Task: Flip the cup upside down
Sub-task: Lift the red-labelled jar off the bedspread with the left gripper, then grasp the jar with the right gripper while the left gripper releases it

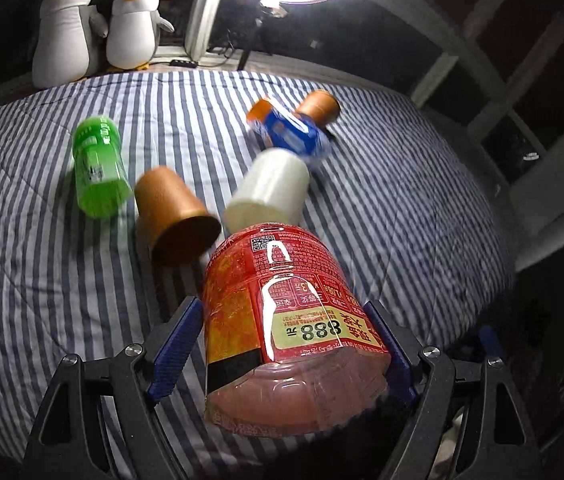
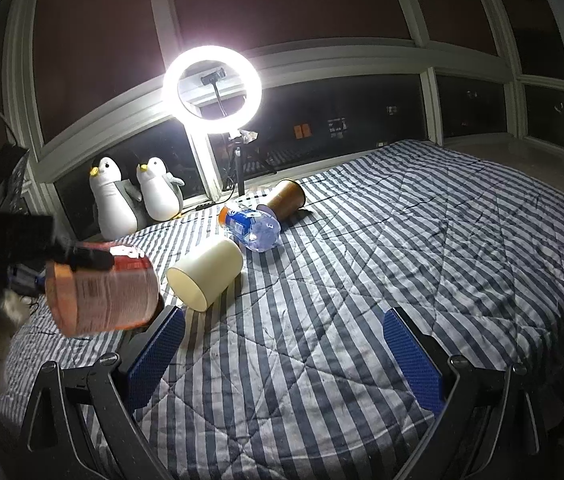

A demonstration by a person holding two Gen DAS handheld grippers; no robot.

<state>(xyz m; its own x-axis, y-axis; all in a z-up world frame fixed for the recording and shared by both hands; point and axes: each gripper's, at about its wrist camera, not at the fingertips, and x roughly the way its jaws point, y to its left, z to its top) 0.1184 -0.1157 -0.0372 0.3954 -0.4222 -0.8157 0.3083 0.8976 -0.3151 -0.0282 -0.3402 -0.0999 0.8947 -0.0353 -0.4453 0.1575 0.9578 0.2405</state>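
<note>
My left gripper (image 1: 282, 320) is shut on a red-labelled bottle (image 1: 282, 312) with pinkish liquid, held above the striped bed (image 1: 41, 280). Just beyond it a brown cup (image 1: 173, 216) lies on its side, wide end towards me. To its right rests a cream cup (image 1: 269, 192), also tipped over (image 2: 205, 272). A second brown cup (image 1: 318, 108) lies farther back (image 2: 286, 200). My right gripper (image 2: 286, 356) is open over bare bedding with nothing between its blue pads (image 2: 157, 356). The red bottle (image 2: 101, 292) shows at the left of the right wrist view.
A green bottle (image 1: 97, 168) lies at the left and a blue-labelled bottle (image 2: 251, 226) lies between the cream cup and the far brown cup. Two plush penguins (image 2: 137, 196) and a lit ring light (image 2: 211, 84) stand at the window sill behind the bed.
</note>
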